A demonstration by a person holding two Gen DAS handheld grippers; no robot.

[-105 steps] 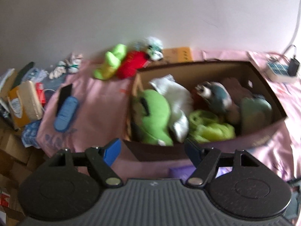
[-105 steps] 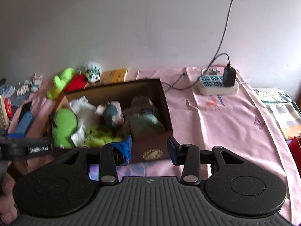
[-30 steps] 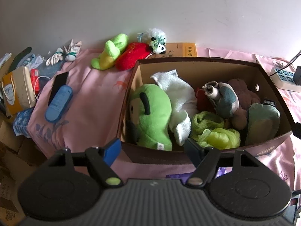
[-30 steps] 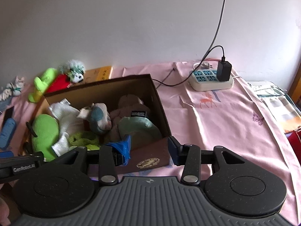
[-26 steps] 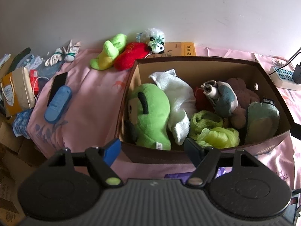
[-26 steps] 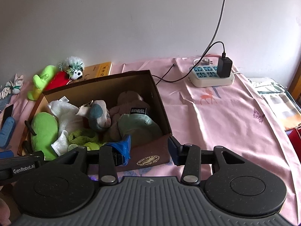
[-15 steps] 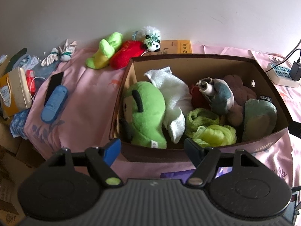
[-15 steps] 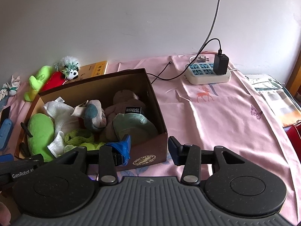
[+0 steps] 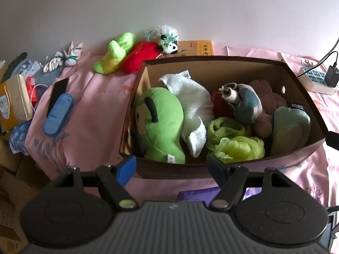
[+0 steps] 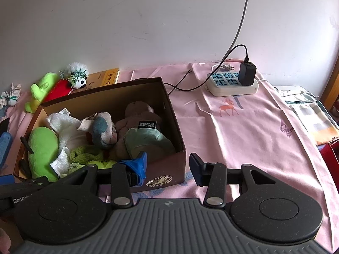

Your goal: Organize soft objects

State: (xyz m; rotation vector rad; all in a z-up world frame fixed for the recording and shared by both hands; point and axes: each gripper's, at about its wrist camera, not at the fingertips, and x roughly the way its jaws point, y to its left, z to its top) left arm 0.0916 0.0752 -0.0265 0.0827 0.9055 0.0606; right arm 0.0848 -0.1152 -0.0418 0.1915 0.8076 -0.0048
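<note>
Right, nearest the lens the left gripper [image 9: 172, 165] hangs with its fingers spread wide and nothing between them, poised just in front of the near wall of the cardboard box [image 9: 211, 63]. Over on the other side the right gripper [image 10: 167, 164] is parted too, empty, its fingers framing the box's near right corner without touching it.

Into the box now: the green plush [image 9: 163, 122] lies at the left end, a white towel [image 9: 190, 103] draped beside it, a tangle of yellow-green yarn [image 9: 239, 148] against the near wall. A grey-and-blue plush [image 9: 245, 103] sits in the middle, a pale green slipper [image 9: 290, 124] leans at the right end, and a brown plush [image 10: 137, 114] is tucked behind it.

Beyond the box, on the pink sheet [image 10: 243, 131], a lime plush [image 9: 116, 53], a red plush [image 9: 139, 57] and a small panda plush [image 9: 167, 40] lie together by the wall, outside the box. A blue case [image 9: 58, 117] rests off to the left, and a white power strip [image 10: 232, 83] with a black charger sits far right.
</note>
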